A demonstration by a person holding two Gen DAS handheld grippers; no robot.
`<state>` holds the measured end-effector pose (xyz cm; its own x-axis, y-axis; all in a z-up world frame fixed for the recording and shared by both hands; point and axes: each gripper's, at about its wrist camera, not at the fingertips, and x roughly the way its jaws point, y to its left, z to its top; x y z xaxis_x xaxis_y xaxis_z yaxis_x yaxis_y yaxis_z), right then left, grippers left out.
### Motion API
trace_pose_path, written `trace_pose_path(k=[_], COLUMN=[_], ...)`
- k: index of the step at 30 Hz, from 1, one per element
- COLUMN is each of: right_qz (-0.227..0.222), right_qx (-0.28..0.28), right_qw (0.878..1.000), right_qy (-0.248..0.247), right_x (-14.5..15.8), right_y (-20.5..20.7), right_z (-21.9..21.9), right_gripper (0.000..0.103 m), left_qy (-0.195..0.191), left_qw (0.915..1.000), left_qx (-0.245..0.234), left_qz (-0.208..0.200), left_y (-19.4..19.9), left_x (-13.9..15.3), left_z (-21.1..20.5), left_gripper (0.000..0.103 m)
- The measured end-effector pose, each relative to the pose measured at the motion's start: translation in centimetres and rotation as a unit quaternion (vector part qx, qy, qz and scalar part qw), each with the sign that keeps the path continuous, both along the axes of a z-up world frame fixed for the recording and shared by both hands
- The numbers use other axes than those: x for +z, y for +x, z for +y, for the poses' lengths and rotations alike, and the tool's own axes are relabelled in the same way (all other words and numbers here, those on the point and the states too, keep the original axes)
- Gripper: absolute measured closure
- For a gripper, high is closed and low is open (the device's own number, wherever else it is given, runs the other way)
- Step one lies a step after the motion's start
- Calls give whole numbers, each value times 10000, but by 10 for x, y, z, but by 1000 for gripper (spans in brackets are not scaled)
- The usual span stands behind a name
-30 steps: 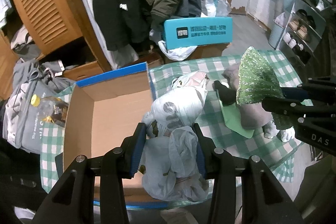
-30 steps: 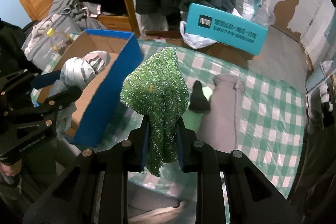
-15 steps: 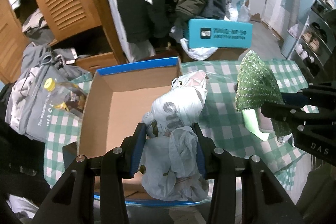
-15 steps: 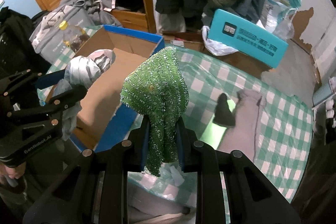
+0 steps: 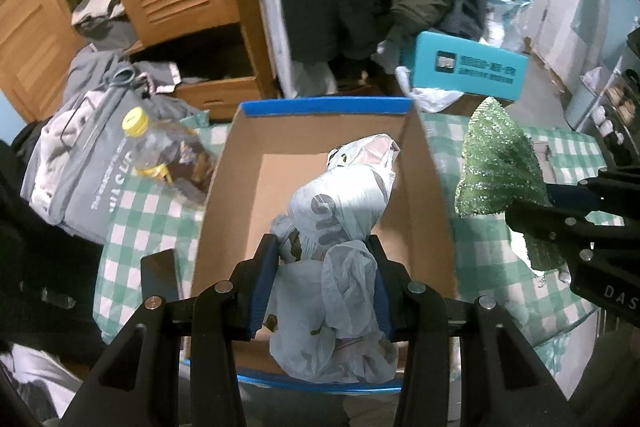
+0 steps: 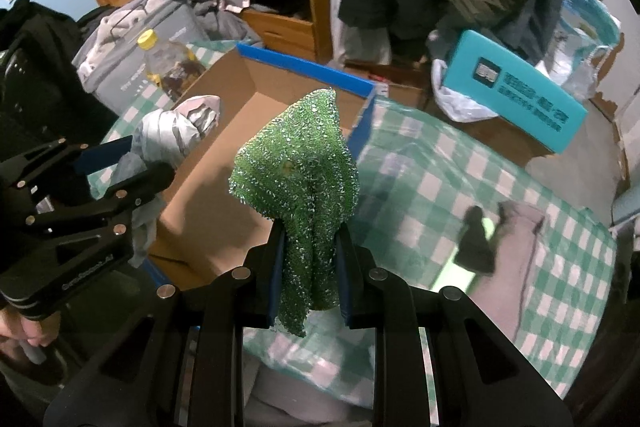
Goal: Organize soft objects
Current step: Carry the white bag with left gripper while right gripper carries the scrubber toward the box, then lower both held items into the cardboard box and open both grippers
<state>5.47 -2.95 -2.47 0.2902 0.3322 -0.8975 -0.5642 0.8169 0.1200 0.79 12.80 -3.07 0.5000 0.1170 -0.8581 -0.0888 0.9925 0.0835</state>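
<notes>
While clamping bags point(image 5: 340, 227), left gripper point(image 5: 322, 291) overhangs box point(image 5: 320, 107).

Yellow-capped bottle point(image 5: 160, 155) beside teal carton point(image 5: 464, 69)

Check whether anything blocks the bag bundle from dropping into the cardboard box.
Nothing visible does. The left gripper holds the bag bundle directly over the open cardboard box, whose floor looks bare. The green cloth hangs off to the right.
</notes>
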Motion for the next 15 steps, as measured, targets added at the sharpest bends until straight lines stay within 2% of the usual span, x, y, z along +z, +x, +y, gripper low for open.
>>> trace_pose_path(k=[15], right_qz=[479], right_qx=[308], right_qw=[9983], right_qy=[-76], right_x=[-34], right_y=[6], right_z=[56], right_gripper=[82], left_qy=[41], left_qw=[9991], left_qx=[281], left_qz=[325], left_y=[2], left_x=[-26], left_z=[29], left_gripper=[59])
